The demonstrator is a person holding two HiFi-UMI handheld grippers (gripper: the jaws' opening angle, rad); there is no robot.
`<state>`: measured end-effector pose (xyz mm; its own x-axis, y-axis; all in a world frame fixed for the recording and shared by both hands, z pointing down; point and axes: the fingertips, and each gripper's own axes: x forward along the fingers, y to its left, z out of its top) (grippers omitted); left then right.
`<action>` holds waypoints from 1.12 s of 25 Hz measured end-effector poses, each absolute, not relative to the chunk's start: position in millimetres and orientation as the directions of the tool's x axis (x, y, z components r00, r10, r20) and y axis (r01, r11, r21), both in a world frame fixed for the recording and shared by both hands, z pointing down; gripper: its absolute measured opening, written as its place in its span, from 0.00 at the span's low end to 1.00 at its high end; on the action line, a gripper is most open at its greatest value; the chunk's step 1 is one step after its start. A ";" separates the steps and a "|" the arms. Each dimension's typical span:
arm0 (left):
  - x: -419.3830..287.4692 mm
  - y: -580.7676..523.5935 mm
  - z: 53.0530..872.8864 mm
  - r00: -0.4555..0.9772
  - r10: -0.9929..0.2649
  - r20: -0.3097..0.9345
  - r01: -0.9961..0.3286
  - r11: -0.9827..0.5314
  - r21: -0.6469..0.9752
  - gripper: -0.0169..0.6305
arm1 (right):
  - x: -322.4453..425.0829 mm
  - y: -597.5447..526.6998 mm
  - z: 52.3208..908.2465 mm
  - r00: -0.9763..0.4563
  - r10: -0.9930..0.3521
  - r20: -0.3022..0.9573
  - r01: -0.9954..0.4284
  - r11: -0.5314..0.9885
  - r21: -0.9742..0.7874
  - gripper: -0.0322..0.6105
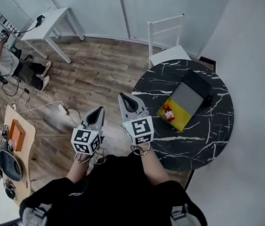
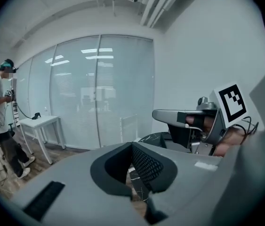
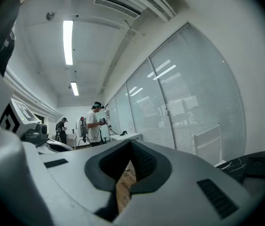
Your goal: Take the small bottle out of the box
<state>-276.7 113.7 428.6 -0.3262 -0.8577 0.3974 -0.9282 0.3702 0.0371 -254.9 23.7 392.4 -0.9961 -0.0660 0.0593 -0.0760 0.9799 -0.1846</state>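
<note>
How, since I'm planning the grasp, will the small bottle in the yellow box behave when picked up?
The small bottle looks tiny against the box, so probably light. It seems to lie on its side; if round, it may roll when nudged. Its narrow body could slip or twist when gripped.

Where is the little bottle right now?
The small bottle lies in the open yellow box on the round black table, right of centre in the head view.

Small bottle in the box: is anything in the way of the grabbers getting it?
Nothing visible is. The small bottle sits uncovered in the open yellow box, and only bare table lies between it and the right gripper. That gripper and the left gripper are shut, though.
</note>
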 end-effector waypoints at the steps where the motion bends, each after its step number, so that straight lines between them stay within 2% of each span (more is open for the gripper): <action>1: -276.3 98.7 429.4 -0.299 -0.862 0.410 -0.939 0.342 0.034 0.02 | -249.6 9.9 393.6 -0.994 -0.088 0.061 -0.098 0.976 -0.194 0.04; 9: -246.5 -25.9 423.6 -0.029 -0.899 0.437 -1.000 0.028 -0.008 0.02 | -182.3 -101.4 403.0 -0.944 -0.326 0.053 -0.329 0.913 -0.240 0.04; 15: -213.7 -102.8 450.1 0.195 -0.831 0.521 -0.965 -0.258 -0.052 0.02 | -116.7 -156.1 425.1 -0.817 -0.567 0.101 -0.574 0.784 -0.237 0.04; 22: -163.3 -164.1 485.7 0.493 -0.641 0.588 -0.791 -0.612 -0.006 0.02 | -61.7 -178.7 448.8 -0.589 -0.789 0.176 -0.801 0.540 -0.259 0.04; 28: -124.0 -181.2 500.7 0.635 -0.450 0.628 -0.585 -0.811 0.011 0.02 | -32.6 -175.2 463.4 -0.398 -0.891 0.219 -0.903 0.339 -0.263 0.04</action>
